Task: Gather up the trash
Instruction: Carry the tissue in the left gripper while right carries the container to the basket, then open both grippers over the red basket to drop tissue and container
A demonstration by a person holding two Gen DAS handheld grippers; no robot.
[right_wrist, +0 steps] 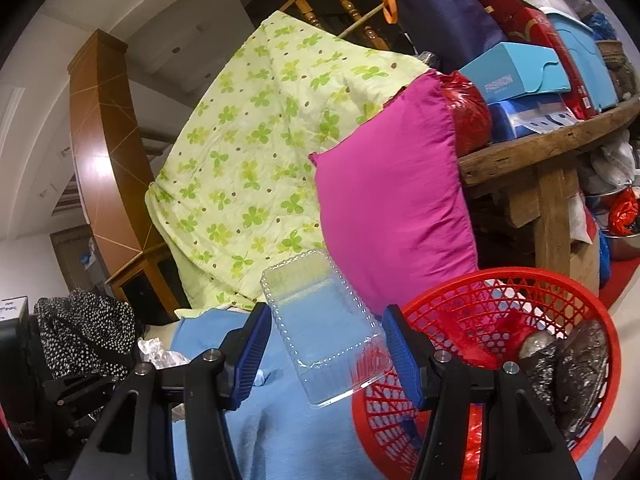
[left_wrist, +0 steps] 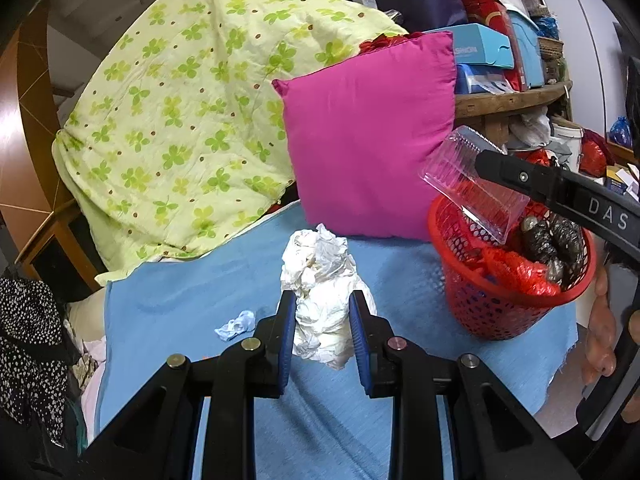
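Observation:
My left gripper point(left_wrist: 323, 320) is shut on a crumpled white plastic bag point(left_wrist: 320, 276) on the blue cloth point(left_wrist: 192, 296). A small crumpled bluish-white scrap point(left_wrist: 236, 324) lies on the cloth to its left. My right gripper point(right_wrist: 326, 350) is open. A clear plastic tray point(right_wrist: 320, 320) sits between its fingers, tilted, its lower end at the rim of the red basket point(right_wrist: 500, 280); the jaws stand wider than the tray. In the left wrist view the tray point(left_wrist: 472, 184) hangs over the basket point(left_wrist: 500, 304), which holds red plastic and dark bags.
A magenta pillow point(left_wrist: 368, 136) leans behind the basket. A green flowered quilt point(left_wrist: 192, 112) is piled at the back left. A wooden table point(right_wrist: 532, 148) stacked with boxes stands at the right. A black spotted cloth point(left_wrist: 28, 340) lies at the left edge.

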